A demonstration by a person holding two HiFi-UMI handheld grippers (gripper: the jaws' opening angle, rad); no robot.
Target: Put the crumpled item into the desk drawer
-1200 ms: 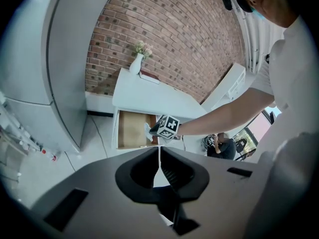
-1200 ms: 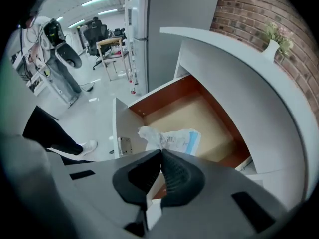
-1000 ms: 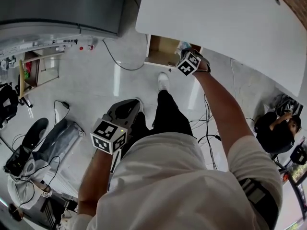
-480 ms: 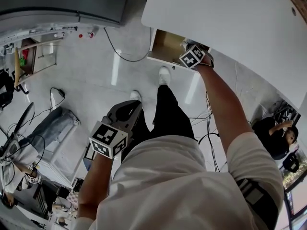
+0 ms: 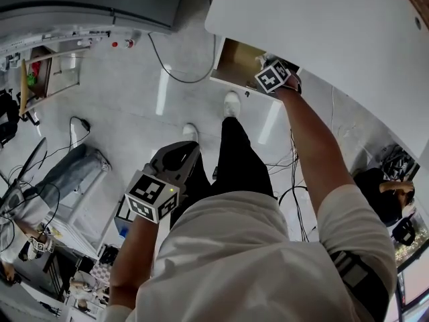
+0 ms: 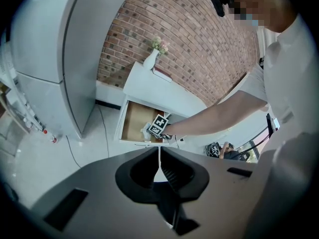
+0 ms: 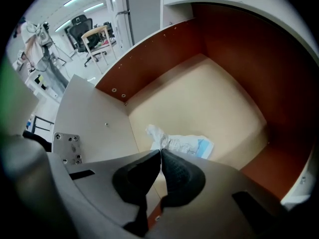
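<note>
The desk drawer (image 5: 231, 60) stands open under the white desk top (image 5: 322, 39); its pale wooden floor (image 7: 209, 98) fills the right gripper view. My right gripper (image 5: 268, 72) reaches into it. Its jaws (image 7: 160, 152) are shut, and a crumpled white paper with a blue patch (image 7: 182, 142) starts right at their tips and lies against the drawer floor. The left gripper view shows the same drawer (image 6: 133, 121) with the paper (image 6: 148, 128) beside the right gripper's marker cube. My left gripper (image 5: 175, 154) hangs by my left leg, far from the drawer, shut (image 6: 160, 156) on nothing.
A grey cabinet (image 5: 87, 2) stands at the far left, with a black cable (image 5: 171, 72) trailing over the floor toward the desk. A white vase (image 6: 151, 59) sits on the desk top. A seated person (image 5: 382, 193) is at the right. A wooden shelf (image 5: 47, 79) stands at left.
The right gripper has stayed inside the drawer, shifting slightly along with the head camera. The left gripper has barely moved.
</note>
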